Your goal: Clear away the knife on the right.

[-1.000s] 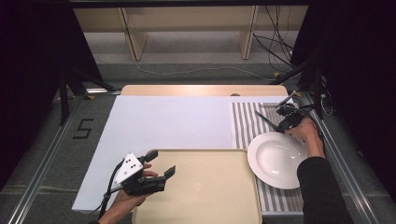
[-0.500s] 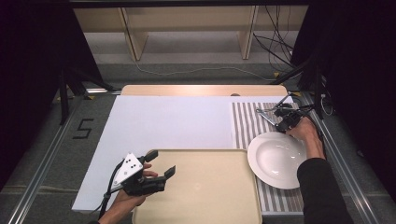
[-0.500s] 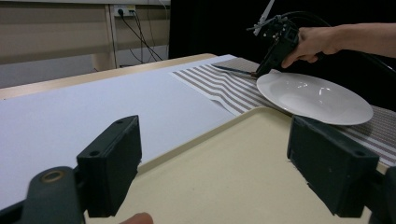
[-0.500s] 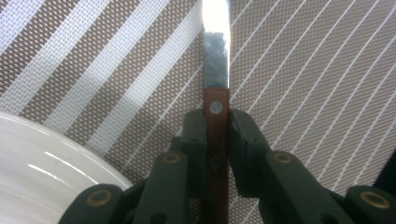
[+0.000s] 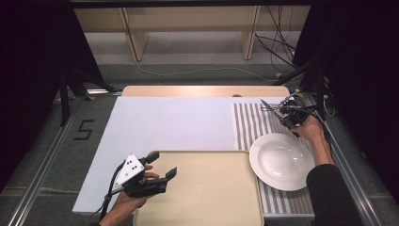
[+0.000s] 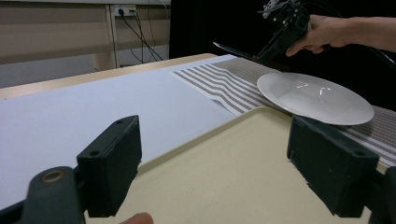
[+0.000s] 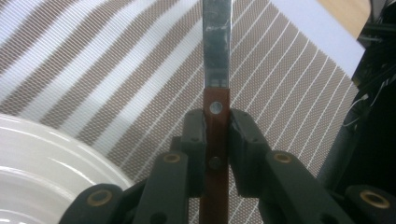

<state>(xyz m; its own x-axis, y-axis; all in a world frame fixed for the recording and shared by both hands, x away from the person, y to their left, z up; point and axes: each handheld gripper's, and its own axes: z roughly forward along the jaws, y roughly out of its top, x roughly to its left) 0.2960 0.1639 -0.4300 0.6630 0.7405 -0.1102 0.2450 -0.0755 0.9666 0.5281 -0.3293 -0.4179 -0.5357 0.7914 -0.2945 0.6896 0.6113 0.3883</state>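
My right gripper (image 5: 286,114) (image 7: 216,133) is shut on the brown handle of a table knife (image 7: 217,60), whose steel blade (image 5: 267,106) points away over the striped placemat (image 5: 249,123). It hangs above the mat, just beyond the white plate (image 5: 281,161) (image 6: 314,96). In the left gripper view that same gripper and the knife (image 6: 233,49) appear behind the plate. My left gripper (image 5: 162,165) (image 6: 229,163) stands open at the left edge of the beige tray (image 5: 207,193) (image 6: 224,172), with nothing between its jaws.
A white sheet (image 5: 174,122) covers the table's middle and left. A bare wooden strip (image 5: 202,91) runs along the far edge. Cables (image 5: 282,52) hang at the back right. A "5" (image 5: 84,129) is marked on the floor at left.
My right gripper has risen a little with the knife, lifting it off the striped placemat and shifting slightly away from the plate. The left gripper has stayed still.
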